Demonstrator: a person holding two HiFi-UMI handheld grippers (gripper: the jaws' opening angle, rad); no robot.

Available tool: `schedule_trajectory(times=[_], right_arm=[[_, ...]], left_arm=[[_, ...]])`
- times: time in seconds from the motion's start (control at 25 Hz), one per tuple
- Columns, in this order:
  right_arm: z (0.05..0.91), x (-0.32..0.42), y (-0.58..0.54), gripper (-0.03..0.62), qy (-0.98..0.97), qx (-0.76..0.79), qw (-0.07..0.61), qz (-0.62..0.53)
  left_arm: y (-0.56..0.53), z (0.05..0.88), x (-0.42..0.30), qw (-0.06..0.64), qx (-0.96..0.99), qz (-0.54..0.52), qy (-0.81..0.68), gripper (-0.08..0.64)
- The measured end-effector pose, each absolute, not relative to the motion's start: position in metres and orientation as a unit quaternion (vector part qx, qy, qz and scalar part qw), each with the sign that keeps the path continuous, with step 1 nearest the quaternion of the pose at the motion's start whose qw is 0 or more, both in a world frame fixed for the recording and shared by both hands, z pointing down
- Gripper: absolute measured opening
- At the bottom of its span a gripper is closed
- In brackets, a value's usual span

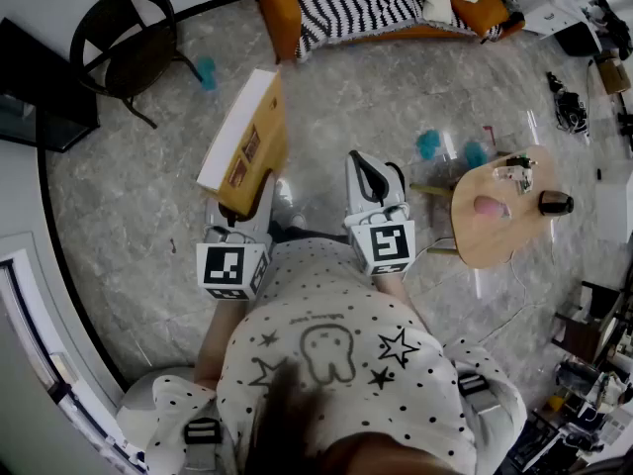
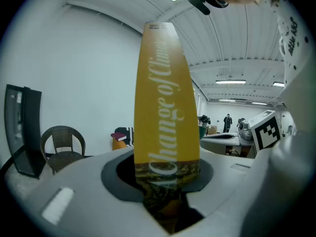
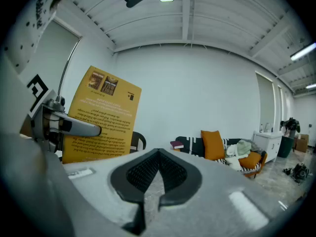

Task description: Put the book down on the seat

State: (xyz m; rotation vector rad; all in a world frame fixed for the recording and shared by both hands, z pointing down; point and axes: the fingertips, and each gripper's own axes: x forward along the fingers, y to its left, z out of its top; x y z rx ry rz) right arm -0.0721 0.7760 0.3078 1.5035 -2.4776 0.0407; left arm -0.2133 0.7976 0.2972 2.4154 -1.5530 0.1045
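Biggest thing first: the floor (image 1: 148, 206) is glossy grey stone-look with pale veining. At the far end we've got a sofa (image 1: 346, 3) with an orange frame, a black-and-white striped cover and plump orange cushions. Off to the left is a dark wicker chair (image 1: 124, 43) with a rounded back and thin metal legs. To the right stands a small round table (image 1: 495, 236) with a pale wood top.

The book (image 1: 247, 142) is a slim yellow paperback with glossy covers and a white block of page edges. It's up in the air over the floor, well short of the sofa and the chair. Its long axis runs up and away from us, leaning toward the sofa, with the spine facing back at us.

The left gripper (image 1: 259, 204) is clamped on the book's lower end, grey plastic shells either side with dark pads. The right gripper (image 1: 368, 166) sits just beside it, ribbed black pads closed together on nothing.

The spine reads "A Change of Clim…" in white lettering. The back-cover blurb is upside down and too small for us to read.
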Motion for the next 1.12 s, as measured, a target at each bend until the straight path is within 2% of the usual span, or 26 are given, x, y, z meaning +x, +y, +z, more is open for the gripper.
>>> schedule_trajectory(times=[0.6,0.8,1.12], right_arm=[[0.304,-0.064,0.766,-0.005,-0.853,0.512,0.101,0.010],[0.311,-0.054,0.737,-0.005,-0.836,0.536,0.118,0.021],[0.289,-0.065,0.672,-0.005,-0.822,0.558,0.109,0.017]], left_arm=[[0.780,0.306,-0.209,0.146,0.835,0.029,-0.530,0.144],[0.746,0.308,-0.204,0.149,0.846,0.022,-0.511,0.144],[0.669,0.287,-0.211,0.148,0.866,0.017,-0.477,0.144]])
